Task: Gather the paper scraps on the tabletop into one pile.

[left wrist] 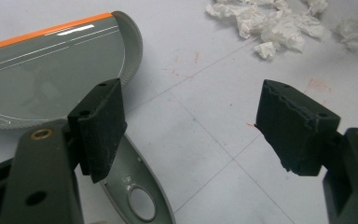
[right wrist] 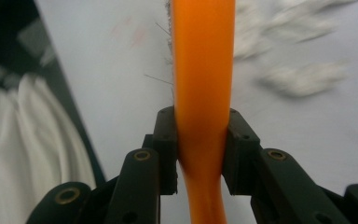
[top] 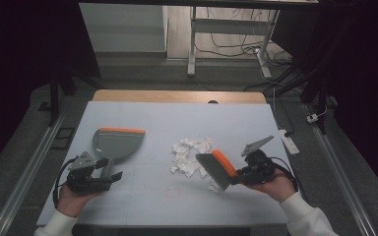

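Right gripper (top: pixel 237 175) clamps an orange-backed brush (top: pixel 217 169) beside the paper scraps (top: pixel 191 155) — perhaps touching them. Left gripper (top: pixel 114 169), jaws spread, straddles nothing beside the dustpan (top: pixel 115 142) handle.

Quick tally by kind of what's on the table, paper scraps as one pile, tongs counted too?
Dustpan: 1
Brush: 1
Pile of paper scraps: 1
Tongs: 2, left tongs open beside the dustpan handle, right tongs shut on the brush handle
Total: 5
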Demonstrator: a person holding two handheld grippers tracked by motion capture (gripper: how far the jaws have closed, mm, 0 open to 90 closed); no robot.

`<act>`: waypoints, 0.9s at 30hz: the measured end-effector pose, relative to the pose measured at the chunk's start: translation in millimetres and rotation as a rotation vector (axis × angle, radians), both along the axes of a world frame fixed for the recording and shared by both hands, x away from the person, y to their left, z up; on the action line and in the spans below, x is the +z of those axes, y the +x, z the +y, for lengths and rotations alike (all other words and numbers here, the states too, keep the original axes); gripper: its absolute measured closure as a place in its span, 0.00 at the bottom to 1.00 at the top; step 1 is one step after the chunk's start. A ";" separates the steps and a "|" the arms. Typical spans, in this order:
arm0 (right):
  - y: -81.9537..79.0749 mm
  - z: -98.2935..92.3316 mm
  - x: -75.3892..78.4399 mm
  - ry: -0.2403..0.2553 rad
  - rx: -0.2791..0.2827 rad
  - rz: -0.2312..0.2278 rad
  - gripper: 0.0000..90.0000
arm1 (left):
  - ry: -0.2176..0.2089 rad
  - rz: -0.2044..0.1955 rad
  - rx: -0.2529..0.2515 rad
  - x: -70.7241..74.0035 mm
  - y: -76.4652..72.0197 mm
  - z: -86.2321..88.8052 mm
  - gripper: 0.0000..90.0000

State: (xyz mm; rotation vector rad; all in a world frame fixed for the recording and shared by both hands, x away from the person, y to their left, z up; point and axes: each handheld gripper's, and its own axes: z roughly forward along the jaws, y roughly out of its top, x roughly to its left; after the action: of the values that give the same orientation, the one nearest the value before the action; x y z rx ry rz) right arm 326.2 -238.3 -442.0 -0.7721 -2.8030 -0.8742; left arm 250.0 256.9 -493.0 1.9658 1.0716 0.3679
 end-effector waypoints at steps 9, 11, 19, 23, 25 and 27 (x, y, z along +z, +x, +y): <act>40.1 31.8 -22.5 -0.083 0.004 -0.064 0.78 | 0.001 0.001 0.003 -0.3 -0.1 1.1 0.28; 55.3 37.9 -23.0 -0.065 -0.025 -0.083 0.78 | 0.004 0.003 0.002 -0.7 0.2 0.7 0.28; 75.0 41.6 -8.4 0.040 -0.092 -0.154 0.78 | 0.003 0.002 0.001 -0.6 -0.6 1.0 0.28; 63.9 21.5 7.2 0.079 -0.154 -0.193 0.78 | 0.003 0.001 0.000 -0.6 -0.5 0.8 0.28; 60.9 8.0 12.5 0.080 -0.191 -0.191 0.78 | 0.003 0.000 -0.001 -0.1 -1.0 0.6 0.28; 60.2 -5.1 14.1 0.053 -0.246 -0.184 0.78 | 0.001 -0.002 -0.003 0.2 -1.3 0.4 0.28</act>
State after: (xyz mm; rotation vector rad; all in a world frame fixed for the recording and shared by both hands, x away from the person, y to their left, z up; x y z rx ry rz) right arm 386.5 -243.4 -427.9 -1.0981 -2.8670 -1.1056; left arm 248.7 257.2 -492.7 1.9666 1.0673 0.3692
